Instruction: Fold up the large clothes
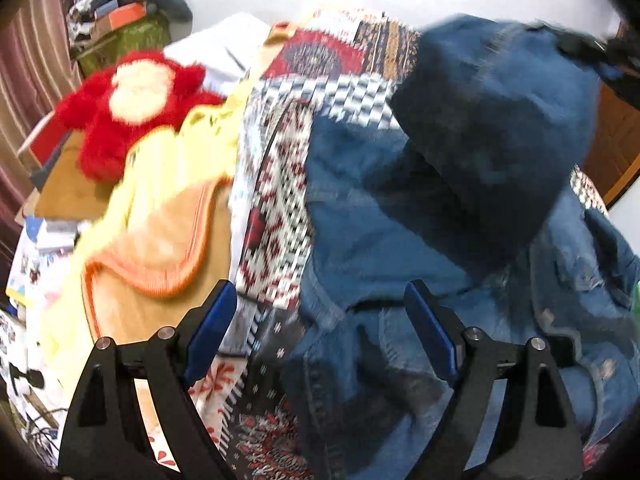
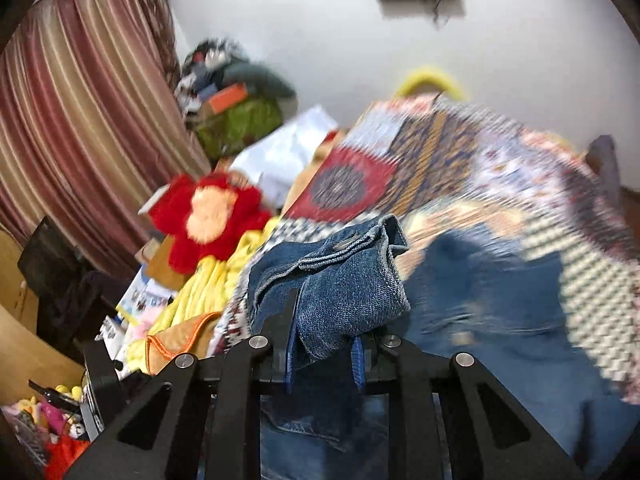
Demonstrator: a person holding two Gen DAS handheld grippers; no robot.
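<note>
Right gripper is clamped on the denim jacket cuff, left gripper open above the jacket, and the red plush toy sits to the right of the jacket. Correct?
Not quite. The red plush toy lies left of the denim jacket, as the left wrist view shows. The right gripper does clamp the cuff, and the left gripper is open above the jacket.

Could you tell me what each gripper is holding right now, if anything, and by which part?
The right gripper is shut on the denim jacket, pinching a stitched edge near a button. The left gripper is open and holds nothing.

Cluttered home bedroom, probably, patterned patchwork bedspread (image 2: 460, 168), fluffy red plush toy (image 2: 208, 220), striped pink curtain (image 2: 80, 120), heaped clothes in the corner (image 2: 228, 76)
</note>
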